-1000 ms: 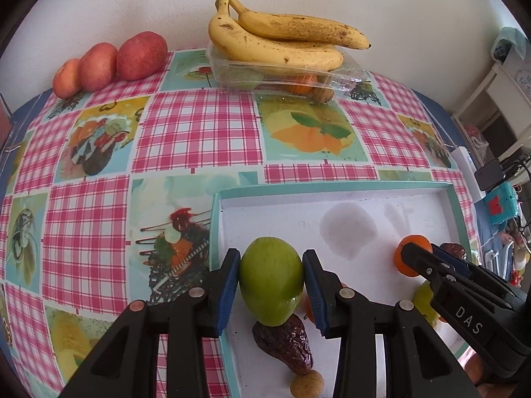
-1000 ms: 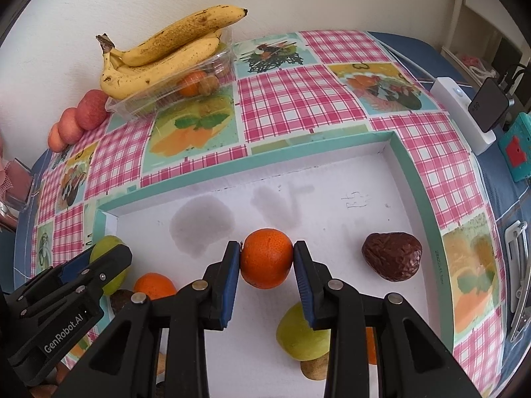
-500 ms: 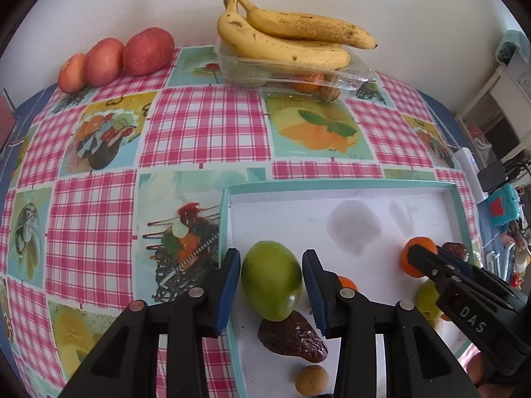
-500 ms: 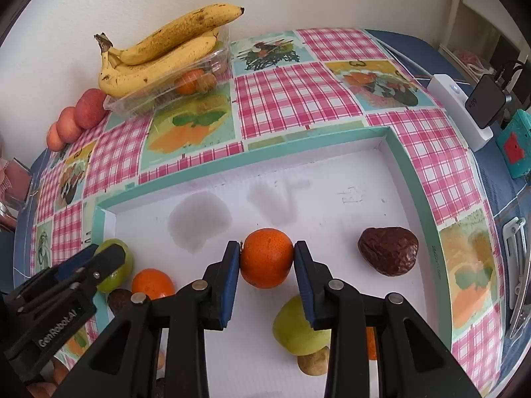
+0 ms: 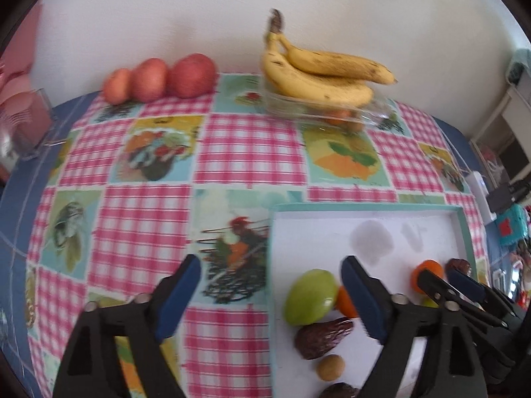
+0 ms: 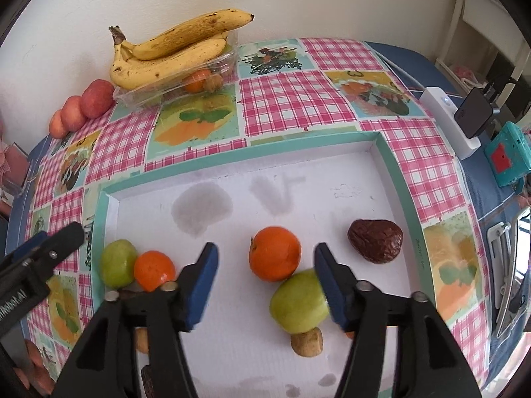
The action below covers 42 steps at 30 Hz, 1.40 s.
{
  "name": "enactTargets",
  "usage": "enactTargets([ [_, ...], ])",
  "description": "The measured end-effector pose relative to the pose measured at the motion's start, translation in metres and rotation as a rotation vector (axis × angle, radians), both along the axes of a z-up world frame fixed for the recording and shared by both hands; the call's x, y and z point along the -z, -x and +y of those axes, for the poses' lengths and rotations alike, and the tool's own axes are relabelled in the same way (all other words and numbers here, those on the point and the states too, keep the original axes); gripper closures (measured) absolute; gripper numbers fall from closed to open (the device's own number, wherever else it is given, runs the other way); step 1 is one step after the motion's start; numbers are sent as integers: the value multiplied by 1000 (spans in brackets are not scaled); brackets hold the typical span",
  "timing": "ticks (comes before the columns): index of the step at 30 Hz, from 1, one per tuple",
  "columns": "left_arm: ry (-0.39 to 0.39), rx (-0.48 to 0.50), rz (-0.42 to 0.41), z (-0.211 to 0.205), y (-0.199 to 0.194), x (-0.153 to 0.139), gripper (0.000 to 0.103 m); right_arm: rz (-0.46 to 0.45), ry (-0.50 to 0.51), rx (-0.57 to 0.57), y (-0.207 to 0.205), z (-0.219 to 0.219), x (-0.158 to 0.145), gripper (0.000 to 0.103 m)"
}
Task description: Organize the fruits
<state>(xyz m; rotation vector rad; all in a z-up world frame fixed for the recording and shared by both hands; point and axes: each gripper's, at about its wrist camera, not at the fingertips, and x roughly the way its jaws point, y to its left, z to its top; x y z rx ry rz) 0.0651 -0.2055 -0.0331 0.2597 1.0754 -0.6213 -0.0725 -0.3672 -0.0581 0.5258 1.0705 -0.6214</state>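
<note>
In the white tray [image 6: 391, 165] on the checked tablecloth [image 5: 146, 212], both tools stand wide open with nothing in their grip. The right gripper [image 6: 265, 275] brackets an orange [image 6: 274, 253] lying loose on the tray floor, a green fruit [image 6: 298, 301] touching its near side. The left gripper [image 5: 270, 293] straddles the tray's left wall; a green mango [image 5: 310, 297] lies free just inside it, against a smaller orange [image 5: 345, 301]. Bananas [image 5: 318, 76] sit on a clear container [image 5: 375, 114] at the far side.
</note>
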Motion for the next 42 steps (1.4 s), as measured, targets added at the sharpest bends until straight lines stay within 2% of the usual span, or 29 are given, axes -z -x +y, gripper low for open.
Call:
enactTargets([
  [1,-6,-15,-11,5,-1,-1,4,-1,1,2,2,2,-1,27],
  [2,-11,-31,-24,10,-1,-3,0,-5,0,1,4,5,-1,27],
  [5,-29,-68,-61,28,1,-5,0,-17,-6,-9,8,15,-4,20],
  [13,-31,-101,-128,68,25,-20,0,-66,5,-56,25,57,-21,20],
  [18,-55,-84,-127,93,48,-24,0,-80,11,-86,43,86,-32,20],
  [22,-39,-92,-120,117,65,-29,0,-97,21,-94,58,105,-42,20],
  [26,-170,-130,-234,127,84,-37,0,-82,44,-105,72,119,-46,20],
  [27,-182,-121,-258,129,90,-40,0,-78,46,-106,75,120,-46,20],
  [30,-176,-102,-254,133,100,-44,0,-68,52,-110,84,126,-47,20],
  [35,-261,-114,-294,133,108,-45,0,-72,59,-104,94,128,-50,20],
  [42,-267,-127,-238,137,105,-40,0,-84,51,-100,95,126,-53,20],
])
